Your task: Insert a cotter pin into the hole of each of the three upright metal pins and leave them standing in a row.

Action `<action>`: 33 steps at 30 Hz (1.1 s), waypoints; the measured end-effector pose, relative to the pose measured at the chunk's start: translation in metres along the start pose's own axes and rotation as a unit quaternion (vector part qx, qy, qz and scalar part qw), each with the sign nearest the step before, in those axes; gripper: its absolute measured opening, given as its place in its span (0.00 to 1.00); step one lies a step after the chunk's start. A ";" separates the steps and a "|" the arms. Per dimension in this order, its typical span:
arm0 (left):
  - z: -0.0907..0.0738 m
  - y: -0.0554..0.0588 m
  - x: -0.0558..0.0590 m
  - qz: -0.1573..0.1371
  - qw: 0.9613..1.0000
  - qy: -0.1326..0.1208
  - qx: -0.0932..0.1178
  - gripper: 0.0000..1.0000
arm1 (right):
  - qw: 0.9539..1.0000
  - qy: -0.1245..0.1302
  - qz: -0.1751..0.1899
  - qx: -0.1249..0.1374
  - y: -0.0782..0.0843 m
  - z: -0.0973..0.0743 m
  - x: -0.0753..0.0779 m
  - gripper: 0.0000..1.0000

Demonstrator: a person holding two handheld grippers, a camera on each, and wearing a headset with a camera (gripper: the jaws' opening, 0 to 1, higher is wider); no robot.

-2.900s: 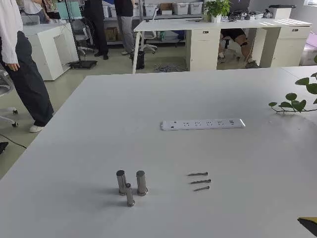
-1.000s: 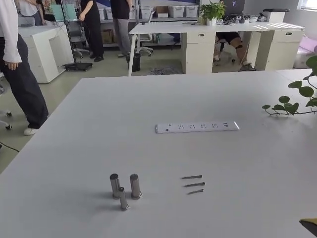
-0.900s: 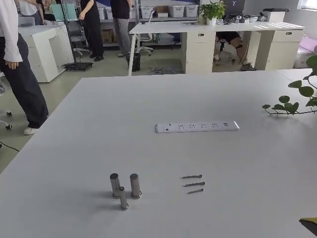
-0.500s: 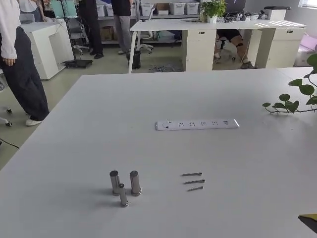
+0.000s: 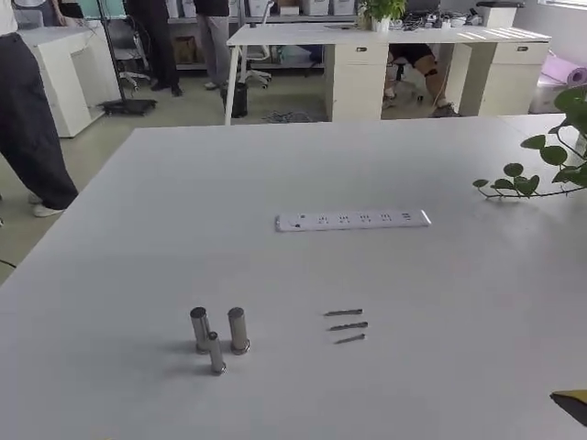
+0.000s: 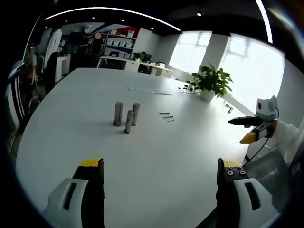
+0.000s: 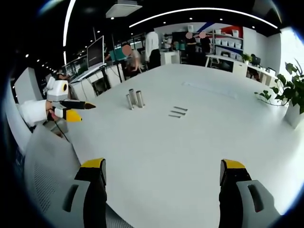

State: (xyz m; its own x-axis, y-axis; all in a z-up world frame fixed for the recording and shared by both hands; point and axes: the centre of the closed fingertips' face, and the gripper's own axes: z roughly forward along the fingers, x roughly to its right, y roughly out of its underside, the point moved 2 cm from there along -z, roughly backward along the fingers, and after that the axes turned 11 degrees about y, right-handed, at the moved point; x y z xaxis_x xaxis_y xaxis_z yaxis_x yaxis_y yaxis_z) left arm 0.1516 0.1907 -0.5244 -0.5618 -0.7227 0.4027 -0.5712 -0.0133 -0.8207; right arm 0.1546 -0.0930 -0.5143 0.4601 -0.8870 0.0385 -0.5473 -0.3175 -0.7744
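Observation:
Three upright metal pins (image 5: 218, 335) stand in a tight cluster on the white table (image 5: 138, 238), left of centre; the shortest is in front. Three cotter pins (image 5: 346, 325) lie side by side to their right. My left gripper (image 6: 160, 164) is open with nothing between its jaws, held off the table's near edge, with the metal pins (image 6: 127, 115) and cotter pins (image 6: 166, 115) far ahead. My right gripper (image 7: 162, 164) is also open and holds nothing, well back from the metal pins (image 7: 134, 99) and cotter pins (image 7: 176, 111). A gripper's yellow and black tip (image 5: 573, 405) pokes in at the bottom right of the head view.
A white power strip (image 5: 353, 220) lies across the middle of the table beyond the parts. Trailing plant leaves (image 5: 541, 170) reach in from the right edge. People (image 5: 27, 110) and other desks (image 5: 385, 55) stand beyond the far edge.
The head view has tilted and drifted slightly. The metal pins, cotter pins and power strip have not moved on the table.

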 end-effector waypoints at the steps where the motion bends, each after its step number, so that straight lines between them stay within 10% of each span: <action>1: 0.001 -0.001 0.000 0.001 1.000 0.001 0.000 0.99 | 1.000 0.001 0.001 0.000 0.000 0.000 0.000 0.98; 33: 0.050 -0.033 -0.024 0.050 0.998 0.021 -0.011 0.99 | 1.000 0.002 0.009 -0.018 0.005 0.003 0.001 0.93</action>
State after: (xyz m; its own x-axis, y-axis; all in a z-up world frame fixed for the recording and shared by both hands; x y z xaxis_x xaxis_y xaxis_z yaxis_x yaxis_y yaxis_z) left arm 0.2141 0.1740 -0.5268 -0.6408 -0.6903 0.3359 -0.5236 0.0730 -0.8489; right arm 0.1547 -0.0944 -0.5200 0.4480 -0.8936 0.0272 -0.5799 -0.3136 -0.7519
